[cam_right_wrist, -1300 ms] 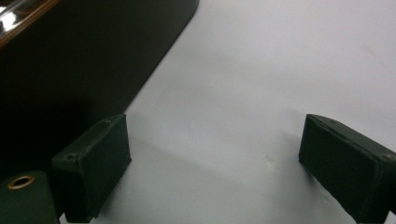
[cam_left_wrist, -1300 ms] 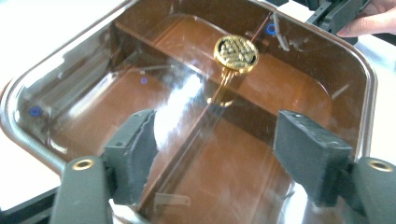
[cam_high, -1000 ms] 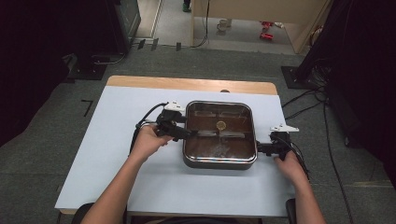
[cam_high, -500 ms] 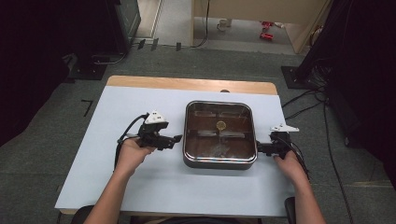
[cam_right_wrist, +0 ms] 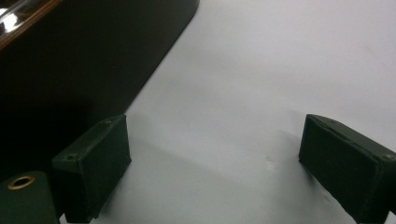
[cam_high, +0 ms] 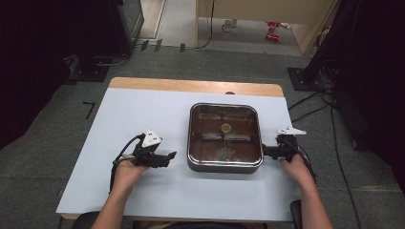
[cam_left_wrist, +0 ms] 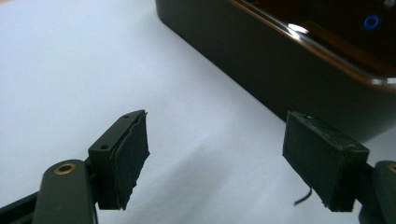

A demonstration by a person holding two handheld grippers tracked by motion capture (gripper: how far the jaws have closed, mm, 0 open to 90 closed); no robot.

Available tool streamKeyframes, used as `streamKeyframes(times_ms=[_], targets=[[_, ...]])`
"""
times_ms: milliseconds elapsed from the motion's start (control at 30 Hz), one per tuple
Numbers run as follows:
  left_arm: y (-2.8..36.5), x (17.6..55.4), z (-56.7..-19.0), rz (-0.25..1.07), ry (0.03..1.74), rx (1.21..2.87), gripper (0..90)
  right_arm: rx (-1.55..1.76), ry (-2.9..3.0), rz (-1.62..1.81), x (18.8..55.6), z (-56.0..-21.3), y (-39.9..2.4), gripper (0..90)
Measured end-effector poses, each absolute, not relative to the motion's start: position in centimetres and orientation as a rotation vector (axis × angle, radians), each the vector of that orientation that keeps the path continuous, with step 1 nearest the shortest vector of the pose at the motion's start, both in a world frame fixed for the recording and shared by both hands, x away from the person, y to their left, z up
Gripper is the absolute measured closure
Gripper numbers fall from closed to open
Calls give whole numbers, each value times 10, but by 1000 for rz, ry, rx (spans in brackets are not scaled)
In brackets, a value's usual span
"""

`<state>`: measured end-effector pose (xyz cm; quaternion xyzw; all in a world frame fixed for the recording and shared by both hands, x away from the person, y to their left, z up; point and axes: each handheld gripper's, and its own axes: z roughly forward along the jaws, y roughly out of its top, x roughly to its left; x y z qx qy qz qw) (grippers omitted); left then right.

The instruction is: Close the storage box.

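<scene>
Table (cam_high: 143, 119) — pan (cam_high: 224, 164) between tongs

Square pan (cam_high: 224, 164) mid-table — bare tabletop (cam_high: 143, 114) left, front

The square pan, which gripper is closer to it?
Right. The right gripper sits right beside the pan's right edge, while the left gripper is off to its left with bare table between.

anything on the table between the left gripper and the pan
Nothing. In the high view, bare white table separates the left gripper from the square pan. The left gripper view shows the same: its open jaws face the pan's dark side across bare white surface.
</scene>
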<state>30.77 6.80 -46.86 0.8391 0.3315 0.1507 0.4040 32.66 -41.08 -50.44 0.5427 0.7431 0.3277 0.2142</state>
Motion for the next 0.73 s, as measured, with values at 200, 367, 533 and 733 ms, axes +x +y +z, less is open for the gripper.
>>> streamKeyframes(times_ms=[200, 367, 533, 733], targets=[[67, 305, -479, 361, 863, 2171, 232, 1504, 2062, 905, 327, -504, -410, 83], [67, 309, -486, 370, 890, 2187, 232, 1504, 2062, 904, 327, -504, -410, 83], [67, 313, -495, 365, 889, 2197, 232, 1504, 2063, 905, 327, -504, -410, 83], [68, 312, -498, 358, 880, 2182, 205, 1503, 2063, 904, 327, -504, -410, 83]])
